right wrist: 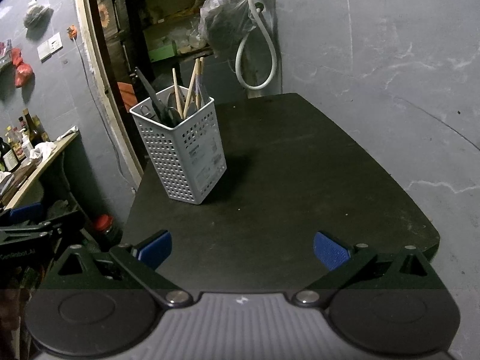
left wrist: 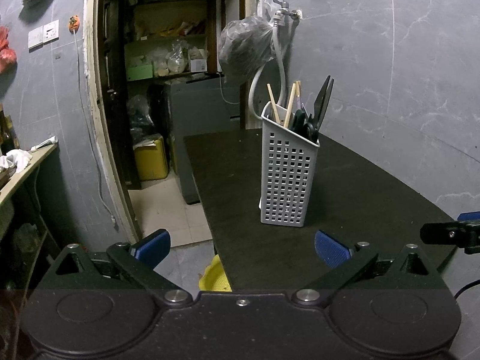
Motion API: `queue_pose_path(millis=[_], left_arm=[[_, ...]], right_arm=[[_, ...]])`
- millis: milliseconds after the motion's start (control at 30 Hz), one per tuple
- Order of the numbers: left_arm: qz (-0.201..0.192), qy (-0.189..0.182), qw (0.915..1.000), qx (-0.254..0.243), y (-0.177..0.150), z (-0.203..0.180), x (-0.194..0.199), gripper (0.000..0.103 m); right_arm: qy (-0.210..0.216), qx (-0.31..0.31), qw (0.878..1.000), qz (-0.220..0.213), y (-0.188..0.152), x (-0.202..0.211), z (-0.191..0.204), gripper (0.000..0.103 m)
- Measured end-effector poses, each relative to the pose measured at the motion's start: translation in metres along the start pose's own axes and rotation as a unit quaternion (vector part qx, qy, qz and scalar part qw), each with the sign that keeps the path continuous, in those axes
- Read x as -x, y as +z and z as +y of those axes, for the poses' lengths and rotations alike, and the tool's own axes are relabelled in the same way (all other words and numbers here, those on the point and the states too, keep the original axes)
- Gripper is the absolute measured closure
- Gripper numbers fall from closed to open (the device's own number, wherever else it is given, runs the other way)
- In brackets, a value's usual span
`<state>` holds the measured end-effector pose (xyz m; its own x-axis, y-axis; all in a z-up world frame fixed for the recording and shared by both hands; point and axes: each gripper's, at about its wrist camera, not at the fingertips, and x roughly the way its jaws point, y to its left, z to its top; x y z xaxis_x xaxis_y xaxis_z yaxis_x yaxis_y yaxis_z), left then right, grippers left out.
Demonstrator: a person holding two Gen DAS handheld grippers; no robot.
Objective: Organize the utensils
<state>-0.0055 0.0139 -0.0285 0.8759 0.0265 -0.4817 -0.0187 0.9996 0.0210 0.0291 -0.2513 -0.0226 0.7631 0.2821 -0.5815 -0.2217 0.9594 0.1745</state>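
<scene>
Both the left gripper [left wrist: 242, 247] and the right gripper [right wrist: 242, 249] hover at the counter's [right wrist: 315, 165] near edge, fingers apart and empty. Further on, the grey utensil holder [right wrist: 183, 150] stands close to the left edge, scissors [right wrist: 156, 102] and chopsticks [right wrist: 187, 90] sticking up. A careless nudge could likely tip it off that side.
</scene>
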Motion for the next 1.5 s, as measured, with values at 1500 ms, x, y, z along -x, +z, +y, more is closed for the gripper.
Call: queue_pose_path(millis=[1500], left_arm=[[0.003, -0.004, 1.0, -0.005, -0.0003, 0.0004, -0.0036, 0.001]], right_arm=[[-0.004, 0.011, 1.0, 0.001, 0.0017, -0.0004, 0.0062, 0.0]])
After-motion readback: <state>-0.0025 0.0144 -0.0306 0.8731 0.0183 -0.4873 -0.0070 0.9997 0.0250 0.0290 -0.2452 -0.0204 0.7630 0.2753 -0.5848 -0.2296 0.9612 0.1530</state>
